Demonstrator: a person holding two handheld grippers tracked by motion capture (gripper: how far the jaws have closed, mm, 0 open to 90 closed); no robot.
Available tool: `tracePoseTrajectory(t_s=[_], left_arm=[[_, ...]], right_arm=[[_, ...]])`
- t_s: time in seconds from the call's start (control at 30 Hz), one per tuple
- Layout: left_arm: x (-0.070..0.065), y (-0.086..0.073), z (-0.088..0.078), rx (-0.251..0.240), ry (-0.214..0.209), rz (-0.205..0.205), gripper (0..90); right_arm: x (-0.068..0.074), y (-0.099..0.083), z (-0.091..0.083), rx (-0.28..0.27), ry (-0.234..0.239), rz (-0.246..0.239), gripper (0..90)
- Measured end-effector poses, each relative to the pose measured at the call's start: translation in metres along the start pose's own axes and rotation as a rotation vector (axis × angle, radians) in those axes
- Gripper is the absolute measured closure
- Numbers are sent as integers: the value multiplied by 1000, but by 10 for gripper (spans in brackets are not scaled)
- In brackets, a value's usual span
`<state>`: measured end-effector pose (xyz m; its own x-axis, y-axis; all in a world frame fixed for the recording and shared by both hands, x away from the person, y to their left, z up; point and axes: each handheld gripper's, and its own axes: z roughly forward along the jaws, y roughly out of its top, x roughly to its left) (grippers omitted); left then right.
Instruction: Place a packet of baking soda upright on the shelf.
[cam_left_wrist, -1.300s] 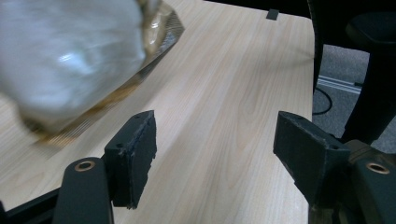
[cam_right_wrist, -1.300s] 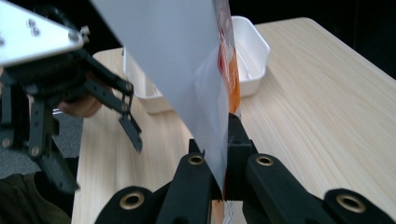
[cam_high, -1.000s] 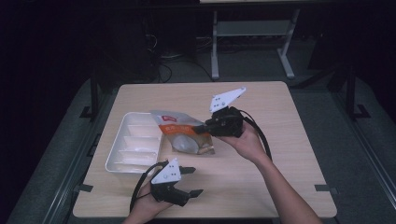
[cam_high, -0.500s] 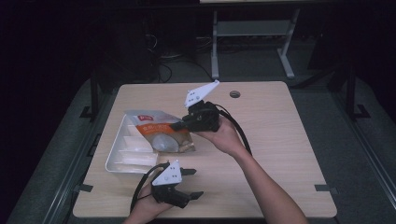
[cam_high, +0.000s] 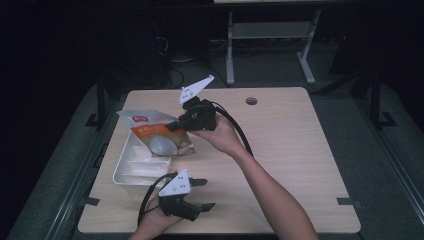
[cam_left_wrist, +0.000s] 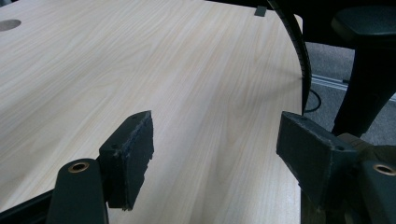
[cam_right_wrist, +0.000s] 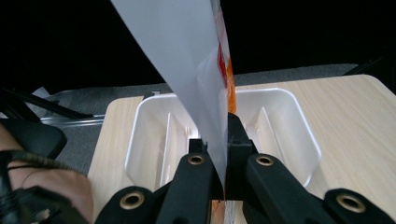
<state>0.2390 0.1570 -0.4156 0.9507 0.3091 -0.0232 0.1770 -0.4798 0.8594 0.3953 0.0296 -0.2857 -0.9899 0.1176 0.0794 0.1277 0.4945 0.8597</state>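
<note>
One soft, light snack pouch (cam_high: 159, 136) pinched at its thin edge by right gripper (cam_high: 176, 126), over white tray (cam_high: 125, 172) near desk's (cam_high: 280, 150) left edge; crinkly, slippery. Left gripper (cam_high: 202, 194) released, idle.

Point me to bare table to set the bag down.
Free: the wide wood right of the right gripper, from the cable hole to the near edge of the table. Crowded: the left side, with the white tray, the held bag and the left gripper.

Blk grippers (cam_high: 192, 195), grey tri plates, blk cables.
</note>
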Motion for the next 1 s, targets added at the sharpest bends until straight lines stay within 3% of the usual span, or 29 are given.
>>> tracePoseTrajectory(t_s=[0.37, 0.7, 1.0], left_arm=[[7, -4, -4, -11, 11, -29, 266], [10, -5, -6, -15, 16, -39, 265], [12, -6, -8, -18, 21, -42, 264]], right_arm=[[-24, 16, 14, -37, -15, 22, 897], [-34, 20, 22, -70, -23, 39, 897], [-40, 20, 33, -68, -30, 46, 897]])
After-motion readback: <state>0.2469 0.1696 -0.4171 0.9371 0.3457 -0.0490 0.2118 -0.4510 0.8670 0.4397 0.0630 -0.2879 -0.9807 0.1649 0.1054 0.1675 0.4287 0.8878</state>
